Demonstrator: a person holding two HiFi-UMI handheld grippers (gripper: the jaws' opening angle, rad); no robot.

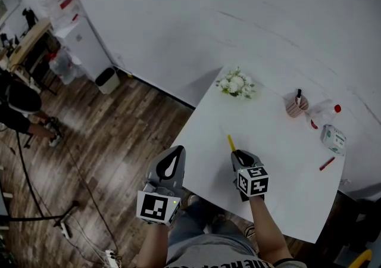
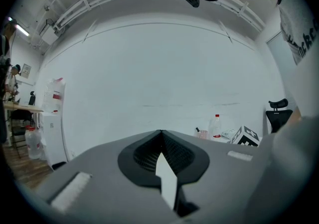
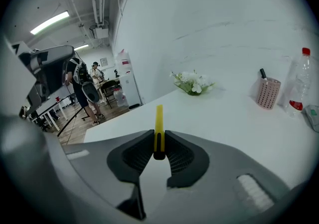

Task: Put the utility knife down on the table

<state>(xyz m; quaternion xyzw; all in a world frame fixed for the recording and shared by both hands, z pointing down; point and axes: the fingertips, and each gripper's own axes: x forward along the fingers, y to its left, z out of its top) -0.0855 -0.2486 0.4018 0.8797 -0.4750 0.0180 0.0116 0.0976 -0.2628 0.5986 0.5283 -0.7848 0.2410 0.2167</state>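
Note:
My right gripper [image 1: 239,154] [image 3: 159,138] is shut on a yellow utility knife [image 3: 159,124], which sticks forward from between the jaws. In the head view the utility knife [image 1: 231,142] points away from me over the white table [image 1: 280,159], near its left edge. Whether it touches the tabletop cannot be told. My left gripper [image 1: 174,155] [image 2: 161,138] is shut with nothing in it. It hangs left of the table, over the wooden floor, pointing towards the white wall.
On the table stand a bunch of white flowers [image 1: 237,84], a pink pen cup [image 1: 296,106], a clear bottle with a red cap [image 1: 324,113], a small box [image 1: 333,138] and a red pen [image 1: 327,164]. A person [image 1: 18,109] stands at far left.

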